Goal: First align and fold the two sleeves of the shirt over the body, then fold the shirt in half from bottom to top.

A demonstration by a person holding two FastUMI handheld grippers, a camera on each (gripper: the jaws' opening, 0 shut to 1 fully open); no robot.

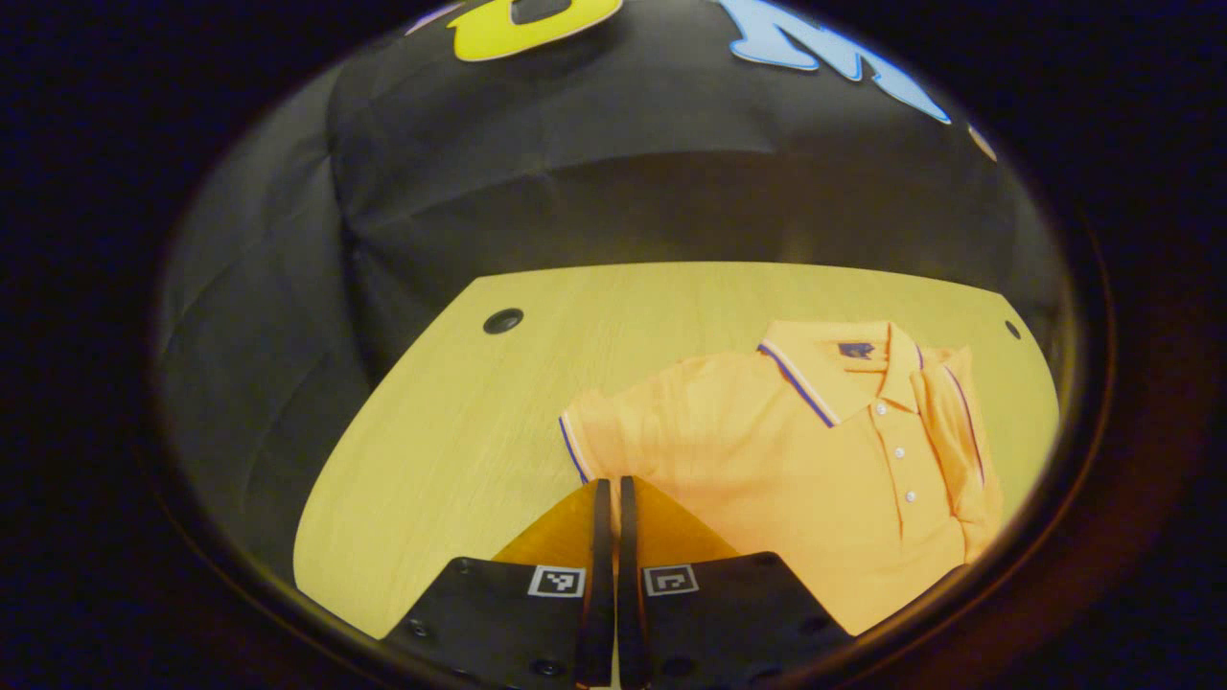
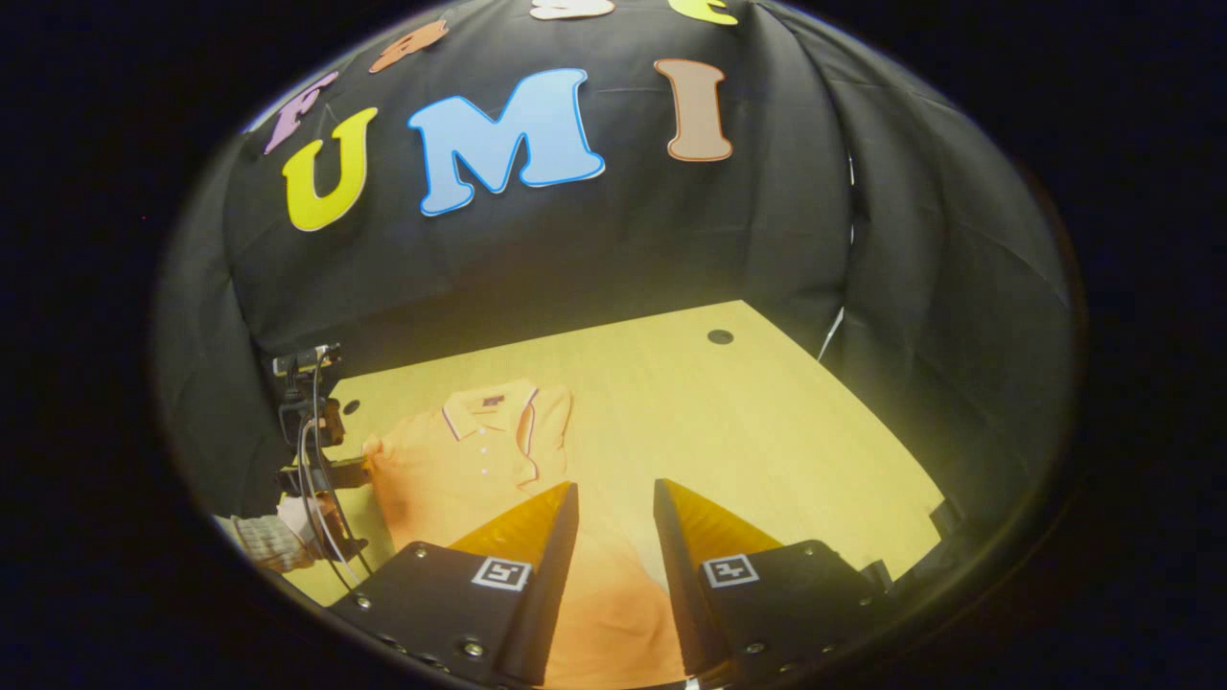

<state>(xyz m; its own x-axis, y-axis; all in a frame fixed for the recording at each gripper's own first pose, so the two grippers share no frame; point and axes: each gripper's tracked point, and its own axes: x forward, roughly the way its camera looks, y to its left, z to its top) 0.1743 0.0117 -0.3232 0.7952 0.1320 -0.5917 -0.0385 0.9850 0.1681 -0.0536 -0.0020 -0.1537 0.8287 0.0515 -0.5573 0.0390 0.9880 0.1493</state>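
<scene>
**A:** Your orange polo shirt (image 1: 815, 460) lies face up on the wooden table (image 1: 460, 422), collar toward the booth wall. In the left gripper view one sleeve (image 1: 963, 431) is already laid over the body beside the button placket; the other sleeve (image 1: 599, 436) is spread out flat to the side.

**B:** And the grippers?

**A:** Your left gripper (image 1: 610, 498) has its fingers pressed together with nothing between them that I can see, tips just at the spread sleeve. Your right gripper (image 2: 613, 522) is parted wide and empty, hovering over the lower part of the shirt. In the right gripper view the other gripper (image 2: 316, 431) and the hand holding it (image 2: 288, 527) sit by the shirt's far side.

**B:** What could go wrong?

**A:** With clenched fingers you'd only push the sleeve and bunch it; you'd need to release them before pinching the cuff. Grab too deep and you may lift the body layer too, dragging the shirt and undoing the folded sleeve. Fold it unevenly and the bottom-to-top fold will likely come out skewed.
</scene>
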